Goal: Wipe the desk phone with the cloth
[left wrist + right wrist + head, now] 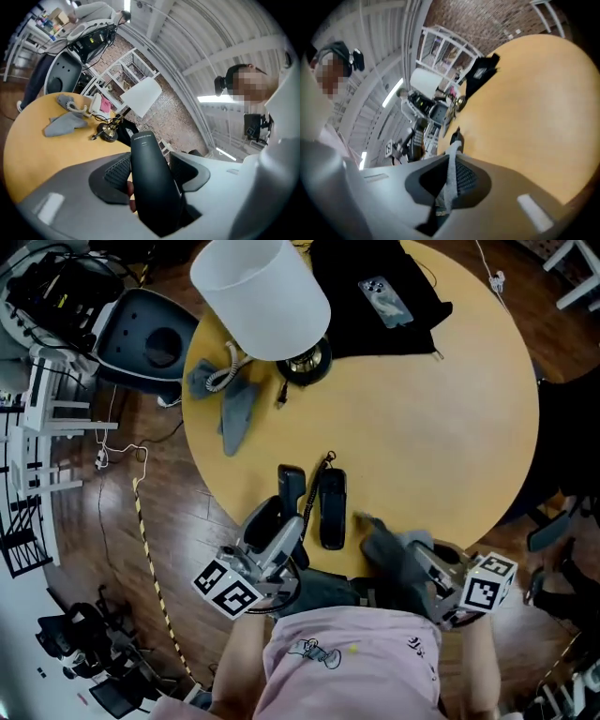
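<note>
Counter (441, 427): round, with a yellow wood top, standing on a dark plank floor.
Far side of counter: a lamp with a white shade (262, 296) and a black mat (375, 277) with a smartphone (384, 301) lying on it.
Left side of counter: a spare grey rag (234, 409) beside a coiled cable (223, 371).
Desk phone: two black parts lie at the near edge of the counter. The handset (292, 486) is tilted up in the left gripper. A second black piece (332, 507) lies flat just to its right, with a thin cord running from its far end.
Left gripper (291, 526): the jaws stand wide and are clamped on the handset (152, 183), one pad on each side. The narrow end of the handset points away from the gripper.
Right gripper (412, 568): the jaws are together, pinching a fold of the grey cloth (451, 178).
Cloth position: the cloth is bunched at the near edge of the counter (389, 549), just right of the flat phone piece. Contact between the two cannot be made out.
</note>
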`<action>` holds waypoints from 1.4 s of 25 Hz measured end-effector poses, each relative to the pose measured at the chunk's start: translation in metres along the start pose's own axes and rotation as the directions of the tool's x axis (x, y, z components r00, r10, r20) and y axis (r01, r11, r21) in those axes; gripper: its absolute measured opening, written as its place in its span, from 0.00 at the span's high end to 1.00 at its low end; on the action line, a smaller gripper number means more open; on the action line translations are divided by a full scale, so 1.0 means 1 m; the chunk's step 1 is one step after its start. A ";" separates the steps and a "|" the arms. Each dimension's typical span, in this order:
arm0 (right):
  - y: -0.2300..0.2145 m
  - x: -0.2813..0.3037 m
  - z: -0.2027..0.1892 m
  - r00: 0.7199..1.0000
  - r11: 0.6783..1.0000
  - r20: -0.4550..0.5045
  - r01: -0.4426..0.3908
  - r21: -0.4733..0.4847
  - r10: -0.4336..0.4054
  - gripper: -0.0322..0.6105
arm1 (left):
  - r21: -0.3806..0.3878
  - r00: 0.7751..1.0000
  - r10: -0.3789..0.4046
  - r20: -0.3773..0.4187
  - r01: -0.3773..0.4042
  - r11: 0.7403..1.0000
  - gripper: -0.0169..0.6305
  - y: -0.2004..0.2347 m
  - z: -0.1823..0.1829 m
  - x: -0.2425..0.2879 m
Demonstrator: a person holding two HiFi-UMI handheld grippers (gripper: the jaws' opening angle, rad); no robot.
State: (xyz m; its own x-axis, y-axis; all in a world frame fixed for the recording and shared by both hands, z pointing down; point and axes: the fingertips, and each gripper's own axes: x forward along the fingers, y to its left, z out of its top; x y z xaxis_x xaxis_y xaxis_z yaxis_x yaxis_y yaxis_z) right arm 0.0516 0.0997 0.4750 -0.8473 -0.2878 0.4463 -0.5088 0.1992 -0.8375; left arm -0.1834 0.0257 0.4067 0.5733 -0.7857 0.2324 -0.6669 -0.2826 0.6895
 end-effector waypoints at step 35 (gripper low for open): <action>-0.051 -0.057 0.030 0.987 0.997 0.150 -0.064 0.052 0.056 0.94 | 0.735 0.589 0.770 -0.248 -0.403 0.545 0.44 0.069 -0.177 0.058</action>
State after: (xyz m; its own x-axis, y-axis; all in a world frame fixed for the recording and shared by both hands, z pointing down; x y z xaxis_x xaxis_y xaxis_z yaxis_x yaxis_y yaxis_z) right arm 0.1308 0.0778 0.4826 -0.8420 -0.4134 0.3466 -0.4447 0.1682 -0.8797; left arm -0.1119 0.0581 0.5886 -0.0579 -0.5437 0.8373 -0.9444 -0.2422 -0.2225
